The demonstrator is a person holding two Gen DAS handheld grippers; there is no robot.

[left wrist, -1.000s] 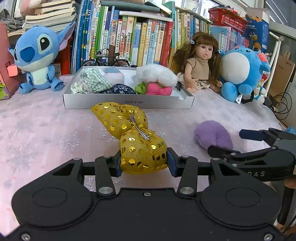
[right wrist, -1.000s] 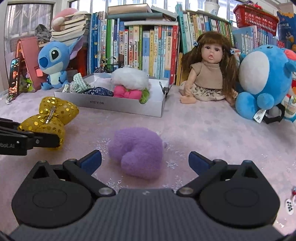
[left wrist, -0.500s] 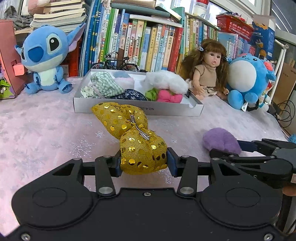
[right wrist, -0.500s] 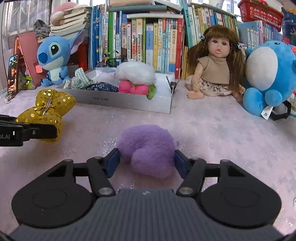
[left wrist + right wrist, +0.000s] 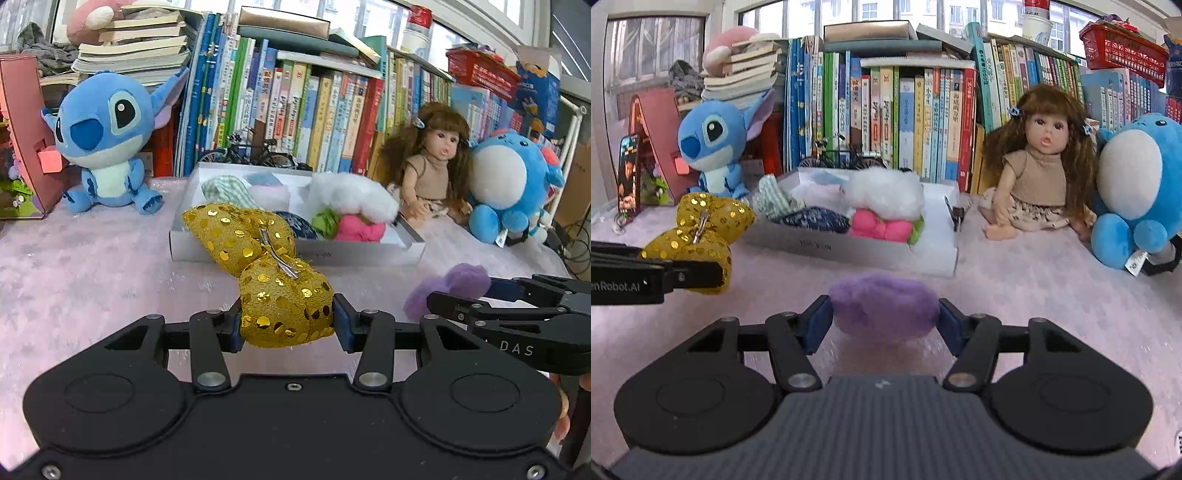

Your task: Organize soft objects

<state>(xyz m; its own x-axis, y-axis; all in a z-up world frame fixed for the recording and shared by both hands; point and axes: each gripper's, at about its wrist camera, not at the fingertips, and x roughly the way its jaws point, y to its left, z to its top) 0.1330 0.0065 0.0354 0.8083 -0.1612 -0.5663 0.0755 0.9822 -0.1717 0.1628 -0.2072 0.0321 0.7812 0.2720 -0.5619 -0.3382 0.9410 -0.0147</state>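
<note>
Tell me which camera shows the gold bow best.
Left wrist: the gold bow fills the centre, clamped in the left hand-held gripper. Right wrist shows it small, side-on at the left edge.

A worktop (image 5: 1052, 295) draped in pale pink cloth carries a shallow white cardboard box (image 5: 857, 251) at 12 o'clock, a blue big-eared plush creature (image 5: 713, 147) at 10 o'clock, and a brown-haired baby doll (image 5: 1034, 177) beside a round blue plush animal (image 5: 1137, 195) at 2 o'clock.

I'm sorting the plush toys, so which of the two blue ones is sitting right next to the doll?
The round blue plush with the white belly, beside the doll; the big-eared blue plush sits far left.
</note>
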